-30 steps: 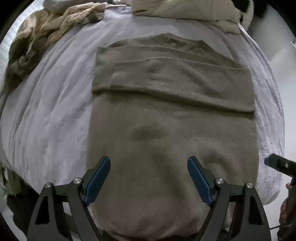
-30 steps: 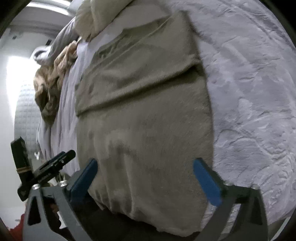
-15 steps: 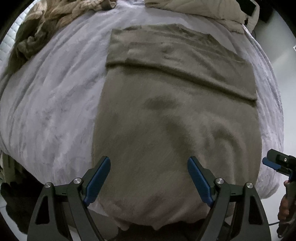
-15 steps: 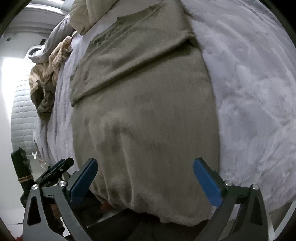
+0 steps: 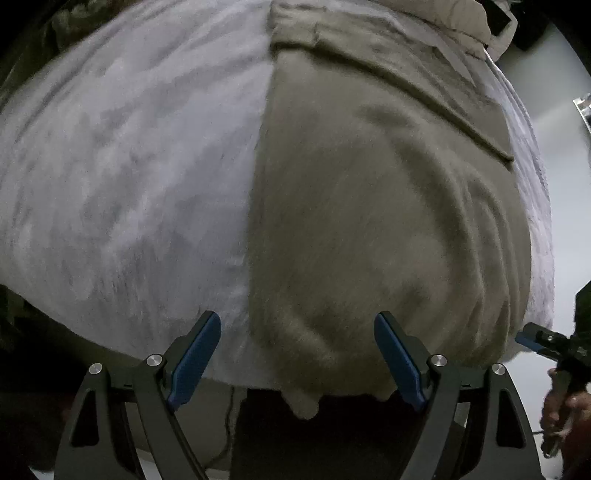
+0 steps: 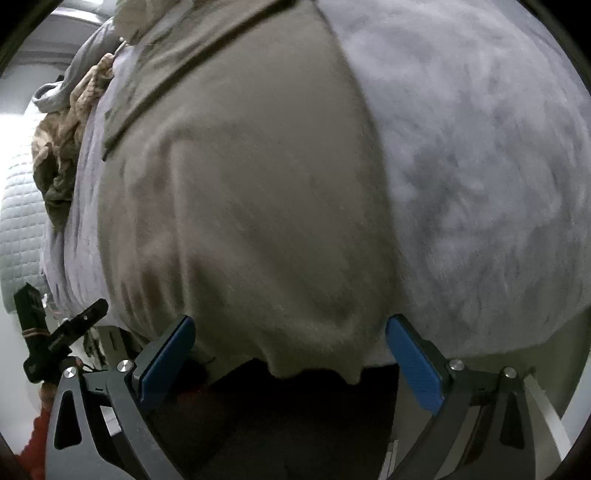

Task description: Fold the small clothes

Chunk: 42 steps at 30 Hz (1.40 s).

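Note:
An olive-brown garment (image 5: 373, 206) lies flat on the pale lilac bed cover (image 5: 129, 177), its far end folded over. Its near hem hangs over the bed's front edge. My left gripper (image 5: 297, 356) is open, low at that edge, with the hem's left corner between its blue pads but not held. In the right wrist view the same garment (image 6: 240, 192) fills the middle. My right gripper (image 6: 290, 360) is open just below the hem's right corner. The right gripper (image 5: 543, 341) also shows at the far right of the left wrist view, with a hand on its grip.
A heap of tan and brown clothes (image 6: 62, 147) lies at the bed's far left. A beige quilt (image 5: 458, 18) is bunched at the head of the bed. A grey quilted surface (image 6: 18, 214) stands beyond the left side. Dark floor lies under the bed's front edge.
Both grippers have dropped down and back towards the bed's front edge, so the garment's near hem now sits right between the fingers. Both stayed open. The garment has not moved.

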Available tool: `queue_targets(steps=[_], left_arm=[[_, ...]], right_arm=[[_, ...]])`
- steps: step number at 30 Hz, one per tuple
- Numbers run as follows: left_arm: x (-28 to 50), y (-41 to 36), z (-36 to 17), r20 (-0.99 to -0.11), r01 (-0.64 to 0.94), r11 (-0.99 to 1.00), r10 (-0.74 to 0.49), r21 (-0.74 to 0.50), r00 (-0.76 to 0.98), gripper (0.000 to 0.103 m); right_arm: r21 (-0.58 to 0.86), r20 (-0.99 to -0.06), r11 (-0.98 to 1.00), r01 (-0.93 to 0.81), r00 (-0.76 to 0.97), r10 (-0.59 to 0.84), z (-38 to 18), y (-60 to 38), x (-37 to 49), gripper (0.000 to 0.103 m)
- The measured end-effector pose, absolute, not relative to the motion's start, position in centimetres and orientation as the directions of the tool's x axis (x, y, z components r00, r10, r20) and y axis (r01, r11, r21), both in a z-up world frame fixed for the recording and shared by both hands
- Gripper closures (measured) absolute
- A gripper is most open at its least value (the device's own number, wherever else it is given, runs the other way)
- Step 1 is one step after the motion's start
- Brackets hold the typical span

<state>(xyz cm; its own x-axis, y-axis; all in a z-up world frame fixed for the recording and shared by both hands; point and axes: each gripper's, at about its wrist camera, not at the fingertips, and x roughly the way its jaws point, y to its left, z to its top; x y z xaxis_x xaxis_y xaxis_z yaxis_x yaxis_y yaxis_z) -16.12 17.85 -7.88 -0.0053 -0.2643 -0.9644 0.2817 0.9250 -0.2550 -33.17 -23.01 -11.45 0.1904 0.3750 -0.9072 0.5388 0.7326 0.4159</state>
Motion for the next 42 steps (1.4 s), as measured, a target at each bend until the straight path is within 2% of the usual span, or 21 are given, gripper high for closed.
queue_targets(steps=[7, 13, 14, 15, 16, 17, 18, 19, 20, 21, 25, 30, 36, 42], left_arm=[[-18.8, 18.0, -11.7, -0.936, 0.324, 0.878, -0.331, -0.352, -0.121, 0.018], [-19.7, 17.3, -12.7, -0.934, 0.34, 0.87, -0.337, -0.356, -0.116, 0.018], [-19.9, 17.7, -12.6, -0.932, 0.335, 0.87, -0.343, -0.361, -0.115, 0.018], [-20.0, 18.1, -12.4, -0.931, 0.328, 0.871, -0.348, -0.366, -0.115, 0.02], [-20.1, 18.3, -12.3, -0.928, 0.324, 0.87, -0.354, -0.372, -0.115, 0.025], [-20.2, 18.5, -12.1, -0.925, 0.322, 0.867, -0.362, -0.38, -0.117, 0.041], [-20.1, 18.3, -12.0, -0.919, 0.321, 0.861, -0.372, -0.394, -0.129, 0.054], [-20.2, 18.5, -11.7, -0.911, 0.323, 0.852, -0.389, -0.413, -0.139, 0.06], [-20.4, 18.4, -11.6, -0.897, 0.329, 0.835, -0.415, -0.442, -0.152, 0.079], [-20.7, 18.1, -11.5, -0.882, 0.339, 0.815, -0.437, -0.471, -0.175, 0.092], [-20.5, 18.2, -9.8, -0.817, 0.309, 0.757, -0.544, -0.576, -0.191, 0.092], [-18.6, 19.1, -5.6, -0.742, 0.244, 0.705, -0.66, -0.666, -0.117, 0.092], [-12.7, 18.8, -0.7, -0.718, 0.261, 0.698, -0.695, -0.667, 0.021, 0.092], [-4.9, 14.9, 2.0, -0.716, 0.306, 0.713, -0.687, -0.631, 0.123, 0.092]], right_arm=[[0.42, -0.906, 0.749, 0.512, 0.196, 0.374, -13.8, -22.7, -35.9, 0.0], [0.452, -0.892, 0.759, 0.469, 0.223, 0.394, -14.5, -21.8, -35.1, 0.002], [0.451, -0.893, 0.755, 0.476, 0.225, 0.39, -14.5, -21.6, -35.1, 0.008], [0.45, -0.893, 0.751, 0.483, 0.227, 0.389, -14.5, -21.5, -35.1, 0.029], [0.437, -0.899, 0.748, 0.5, 0.215, 0.381, -14.5, -21.5, -35.3, 0.044], [0.426, -0.904, 0.746, 0.511, 0.206, 0.375, -14.5, -21.4, -35.5, 0.068], [0.435, -0.899, 0.735, 0.52, 0.214, 0.381, -14.5, -21.3, -35.7, 0.086], [0.452, -0.891, 0.722, 0.524, 0.232, 0.39, -14.3, -21.3, -36.0, 0.092], [0.468, -0.883, 0.706, 0.531, 0.253, 0.394, -13.9, -21.3, -36.4, 0.092], [0.485, -0.874, 0.693, 0.533, 0.275, 0.401, -13.5, -21.4, -36.6, 0.093], [0.597, -0.802, 0.599, 0.533, 0.378, 0.463, -11.9, -22.4, -37.3, 0.093], [0.732, -0.681, 0.479, 0.484, 0.529, 0.506, -8.2, -24.7, -36.1, 0.093], [0.809, -0.58, 0.442, 0.388, 0.649, 0.492, -3.3, -28.6, -29.8, 0.093], [0.811, -0.556, 0.497, 0.309, 0.67, 0.491, -0.4, -32.1, -19.6, 0.093]])
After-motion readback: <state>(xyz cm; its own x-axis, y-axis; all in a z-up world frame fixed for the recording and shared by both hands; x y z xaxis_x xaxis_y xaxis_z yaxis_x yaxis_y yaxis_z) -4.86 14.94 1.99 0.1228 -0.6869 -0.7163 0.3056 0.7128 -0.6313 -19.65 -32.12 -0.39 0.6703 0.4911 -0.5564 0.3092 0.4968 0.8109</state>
